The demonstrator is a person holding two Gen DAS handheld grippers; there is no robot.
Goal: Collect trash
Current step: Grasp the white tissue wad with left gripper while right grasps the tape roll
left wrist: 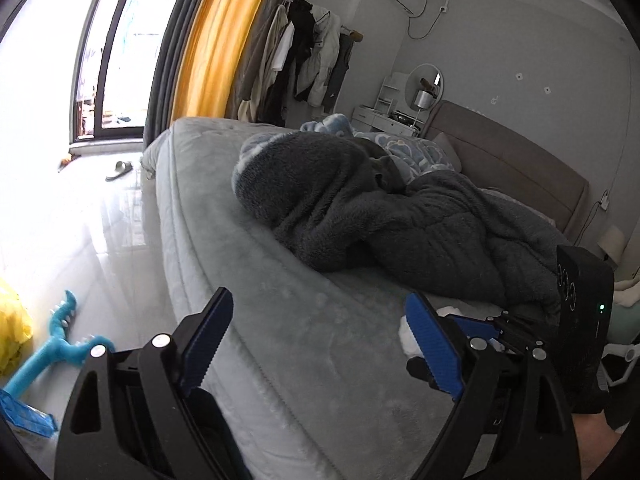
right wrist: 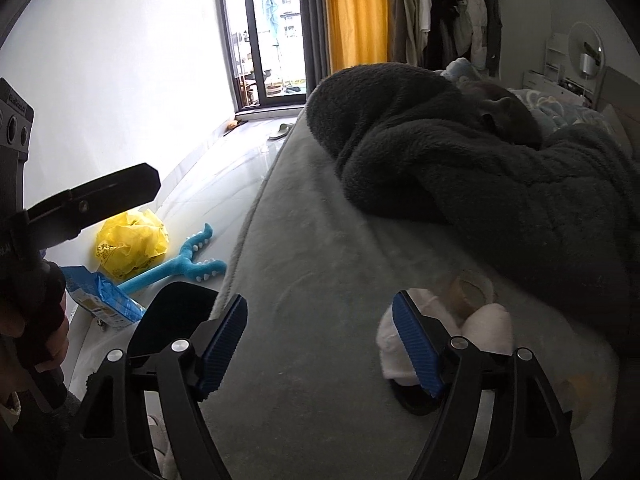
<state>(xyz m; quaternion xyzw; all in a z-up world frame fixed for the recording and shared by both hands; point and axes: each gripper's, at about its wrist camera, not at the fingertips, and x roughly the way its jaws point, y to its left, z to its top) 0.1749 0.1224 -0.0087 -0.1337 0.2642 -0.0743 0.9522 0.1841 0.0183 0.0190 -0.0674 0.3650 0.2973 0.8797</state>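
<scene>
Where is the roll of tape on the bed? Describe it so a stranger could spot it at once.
Start at the grey bed and follow the dark fleece blanket to its near edge. Just in front of that edge, by the right gripper, lies the tape roll beside crumpled white tissue. Unlike the soft wads, it is a flat beige ring with a hollow centre.

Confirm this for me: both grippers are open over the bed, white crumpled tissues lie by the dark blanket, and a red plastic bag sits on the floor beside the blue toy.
One detail is wrong: the plastic bag on the floor is yellow, not red, as the right wrist view shows. The rest holds: left gripper and right gripper are open over the bed, white tissues lie by the dark blanket, and the bag sits beside the blue toy.
</scene>
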